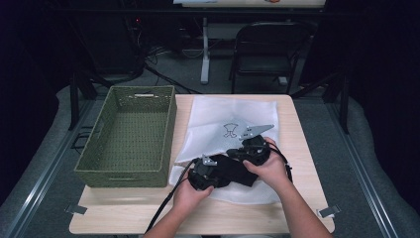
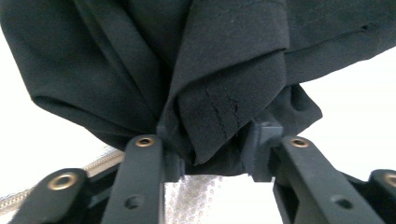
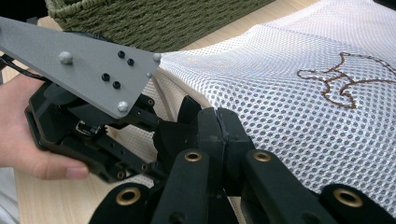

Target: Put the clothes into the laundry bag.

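Your left gripper [image 2: 212, 156] is clamped on a bunch of the black garment [image 2: 187, 70], folds and a stitched seam squeezed between the jaws. Your right gripper [image 3: 219, 140] has its jaws pressed flat together just above the white mesh bag [image 3: 299, 102]; whether any cloth is pinched between them, I can't tell.

From the high view, both grippers sit near the middle of the table, left gripper [image 1: 202, 174] at the near left end of the garment [image 1: 233, 171], right gripper [image 1: 255, 148] at its far right end. The garment is a dark bundle whose long axis runs left to right, tilting slightly away toward the right, and it lies on the near part of the mesh bag [image 1: 233, 114].

The surface is a pale wooden table [image 1: 148, 218]. One mesh bag with a small brown embroidered figure [image 1: 229, 130], one black garment, one green woven basket [image 1: 129, 136] on the left side of the table, touching the bag's left edge. Two grippers, two hands.

Beyond the far edge: grey floor, one dark folding chair [image 1: 265, 49], a white table leg [image 1: 204, 49] and cables in a dim room.
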A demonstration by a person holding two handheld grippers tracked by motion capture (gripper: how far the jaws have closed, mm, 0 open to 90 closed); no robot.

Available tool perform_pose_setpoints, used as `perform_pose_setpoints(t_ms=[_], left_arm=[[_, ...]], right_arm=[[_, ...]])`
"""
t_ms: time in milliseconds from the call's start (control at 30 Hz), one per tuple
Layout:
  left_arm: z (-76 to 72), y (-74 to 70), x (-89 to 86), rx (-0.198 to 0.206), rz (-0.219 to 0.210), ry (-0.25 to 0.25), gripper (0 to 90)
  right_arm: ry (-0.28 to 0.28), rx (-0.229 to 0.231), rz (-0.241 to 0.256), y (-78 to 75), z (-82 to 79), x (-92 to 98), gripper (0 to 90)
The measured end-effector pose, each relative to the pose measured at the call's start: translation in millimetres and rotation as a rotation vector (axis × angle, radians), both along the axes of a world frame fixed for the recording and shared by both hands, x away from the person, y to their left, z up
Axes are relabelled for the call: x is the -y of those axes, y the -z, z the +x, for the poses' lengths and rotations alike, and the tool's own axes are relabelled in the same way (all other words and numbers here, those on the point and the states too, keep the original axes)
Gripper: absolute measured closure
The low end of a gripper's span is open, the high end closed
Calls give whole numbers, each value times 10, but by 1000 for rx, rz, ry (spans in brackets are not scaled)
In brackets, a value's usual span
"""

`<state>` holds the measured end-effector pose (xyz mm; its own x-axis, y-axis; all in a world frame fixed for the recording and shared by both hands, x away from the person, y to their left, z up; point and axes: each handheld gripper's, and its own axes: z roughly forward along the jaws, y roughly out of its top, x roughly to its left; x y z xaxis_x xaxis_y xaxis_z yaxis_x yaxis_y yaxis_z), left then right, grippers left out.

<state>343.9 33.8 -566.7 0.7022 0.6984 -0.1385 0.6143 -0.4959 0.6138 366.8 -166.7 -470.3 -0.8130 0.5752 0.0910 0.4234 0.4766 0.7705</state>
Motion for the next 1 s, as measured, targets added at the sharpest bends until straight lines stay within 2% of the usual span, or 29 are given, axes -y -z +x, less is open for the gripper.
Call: perform_pose_setpoints(t_ms=[33,200,300,500,767,1000], left_arm=[[0,6,-1,7,-5,-11,685],[1,5,-5,13,1,-1,785],[4,8,-6,8,-13,-14,826],[14,-19,-9,-11,-25,-21,850],[35,-70,18,-17,-30,-14,854],[71,-125,61,-20,-68,-30,854]], right_arm=[[0,0,-1,0,0,-1,897],[-1,0,-1,2,2,0,897],[-1,0,-2,1,1,-2,897],[-2,2,-3,2,1,-3,897],[-1,2,-8,4,-7,-19,897],[-3,6,-8,0,-13,-22,897]])
